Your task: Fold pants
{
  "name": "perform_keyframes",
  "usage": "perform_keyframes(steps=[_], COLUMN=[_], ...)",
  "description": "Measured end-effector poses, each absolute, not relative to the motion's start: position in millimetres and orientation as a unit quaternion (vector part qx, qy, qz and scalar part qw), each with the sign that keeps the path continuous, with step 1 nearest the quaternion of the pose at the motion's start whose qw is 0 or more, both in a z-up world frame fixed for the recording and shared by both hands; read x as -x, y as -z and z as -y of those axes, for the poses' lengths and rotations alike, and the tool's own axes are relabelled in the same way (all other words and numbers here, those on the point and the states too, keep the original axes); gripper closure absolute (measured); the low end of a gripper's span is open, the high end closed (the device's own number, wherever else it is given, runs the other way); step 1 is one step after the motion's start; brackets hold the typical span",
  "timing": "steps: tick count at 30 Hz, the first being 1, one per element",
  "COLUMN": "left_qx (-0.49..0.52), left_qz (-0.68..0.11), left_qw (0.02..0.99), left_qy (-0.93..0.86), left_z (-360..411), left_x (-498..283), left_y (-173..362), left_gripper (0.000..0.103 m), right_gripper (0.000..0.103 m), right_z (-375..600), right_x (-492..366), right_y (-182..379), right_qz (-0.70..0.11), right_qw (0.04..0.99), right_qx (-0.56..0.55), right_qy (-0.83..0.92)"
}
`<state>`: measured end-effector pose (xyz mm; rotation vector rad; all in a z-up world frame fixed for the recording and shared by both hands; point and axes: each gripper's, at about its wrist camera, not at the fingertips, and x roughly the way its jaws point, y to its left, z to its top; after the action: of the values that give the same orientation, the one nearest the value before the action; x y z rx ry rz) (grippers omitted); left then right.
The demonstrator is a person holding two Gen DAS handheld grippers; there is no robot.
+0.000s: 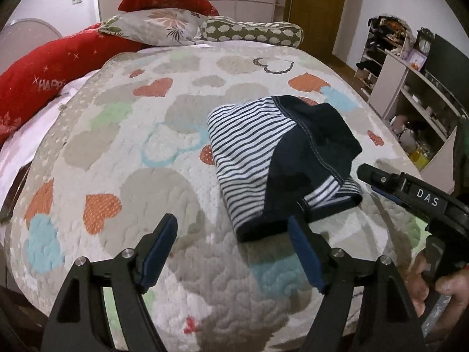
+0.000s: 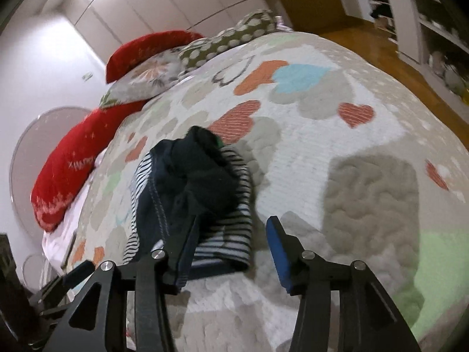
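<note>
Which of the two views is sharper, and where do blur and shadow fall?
Left wrist view: sharp, the striped navy-and-white folded pants crisp; gripper shadows darken the heart-patterned quilt near the bottom edge. Right wrist view: motion-smeared throughout, pants soft; strong fisheye bulge in both.

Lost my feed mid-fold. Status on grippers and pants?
Left gripper open, empty. Right gripper open, jaws astride the hem. Pants bunched in a fold on the quilt. Nothing in the way.

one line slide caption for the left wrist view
Open left gripper beside folded striped navy pants on the heart-print quilt, right gripper at their edge.
</note>
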<state>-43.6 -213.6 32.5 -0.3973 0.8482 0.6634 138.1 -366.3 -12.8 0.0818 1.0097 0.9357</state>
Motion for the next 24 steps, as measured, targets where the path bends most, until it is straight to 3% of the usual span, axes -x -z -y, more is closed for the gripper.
perform_keyframes(steps=[10, 18, 24], left_qx=[0.252, 0.268, 0.294], left_qz=[-0.408, -0.408, -0.392], left_qw=[0.816, 0.812, 0.815], left_qy=[-0.322, -0.319, -0.308], left_z=[197.6, 196.3, 177.7], left_x=[52.6, 54.8, 60.5], left_y=[-18.0, -13.8, -19.4], left_gripper=[0.026, 0.026, 0.026], right_gripper=[0.046, 0.033, 0.032], right_z=[391.0, 397.0, 395.1], right_x=[-153.7, -154.0, -154.1], right_y=[35.9, 43.1, 32.7], right_qz=[-0.501, -0.488, -0.49], right_qw=[0.76, 0.753, 0.745], right_qx=[-0.087, -0.126, -0.105], right_qy=[-0.405, -0.423, -0.44])
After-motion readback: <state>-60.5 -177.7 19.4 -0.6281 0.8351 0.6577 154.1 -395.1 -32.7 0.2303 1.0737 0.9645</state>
